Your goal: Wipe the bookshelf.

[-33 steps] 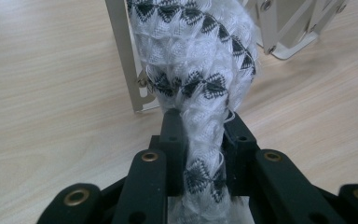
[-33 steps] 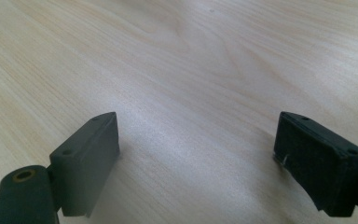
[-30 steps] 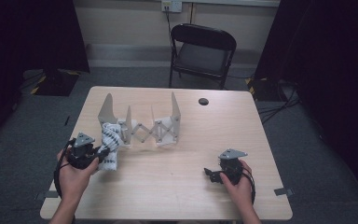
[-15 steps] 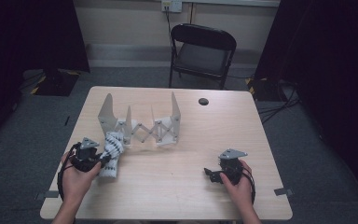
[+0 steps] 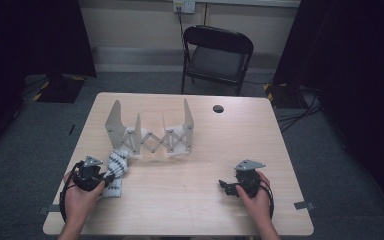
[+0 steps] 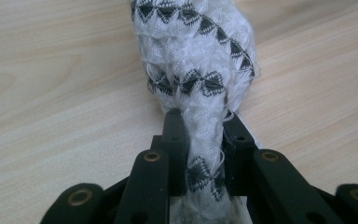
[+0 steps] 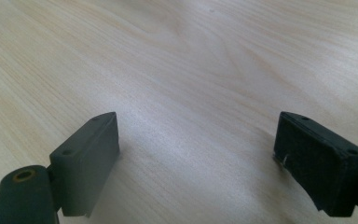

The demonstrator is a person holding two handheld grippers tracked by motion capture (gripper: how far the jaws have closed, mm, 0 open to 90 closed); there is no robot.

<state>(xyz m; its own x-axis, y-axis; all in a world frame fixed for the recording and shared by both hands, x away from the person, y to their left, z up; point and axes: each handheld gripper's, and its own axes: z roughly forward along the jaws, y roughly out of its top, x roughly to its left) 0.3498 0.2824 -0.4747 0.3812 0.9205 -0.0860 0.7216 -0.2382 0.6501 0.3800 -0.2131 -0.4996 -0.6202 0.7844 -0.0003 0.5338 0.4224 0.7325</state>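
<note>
The left gripper is clamped on a white knitted cloth with black diamond bands; in the left gripper view the bunched fabric is pinched between both jaws and lies on the pale wooden table; the cloth sits near the table's front left, just before a white folding accordion rack; the right gripper rests on the table with its jaws wide apart and nothing between them; no writing or label can be read anywhere.

Wide-apart right gripper over table
</note>
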